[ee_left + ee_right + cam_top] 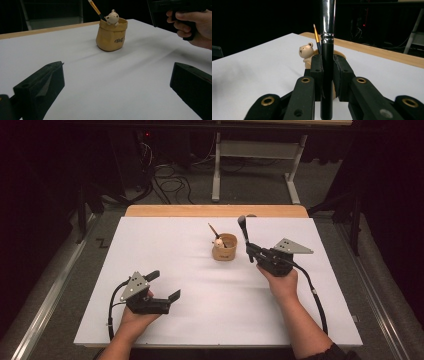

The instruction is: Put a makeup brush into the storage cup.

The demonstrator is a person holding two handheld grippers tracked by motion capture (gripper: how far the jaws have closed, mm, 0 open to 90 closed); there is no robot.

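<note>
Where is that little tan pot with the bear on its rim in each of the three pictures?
High view: the tan pot stands at the middle of the white table, left of the right gripper.
Left gripper view: top centre, far beyond the two black jaws.
Right gripper view: mid-frame, mostly hidden behind the jaws and the black brush they clamp; a rim part shows.
Shared landmark: the bear figure on its rim.

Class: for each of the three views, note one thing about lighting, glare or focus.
High view: the white table is evenly lit while the room behind falls dark. Left gripper view: the near jaws are soft, the tan bear pot fairly sharp. Right gripper view: glare streaks the silver ferrule of the black brush, and the background is nearly black.
</note>
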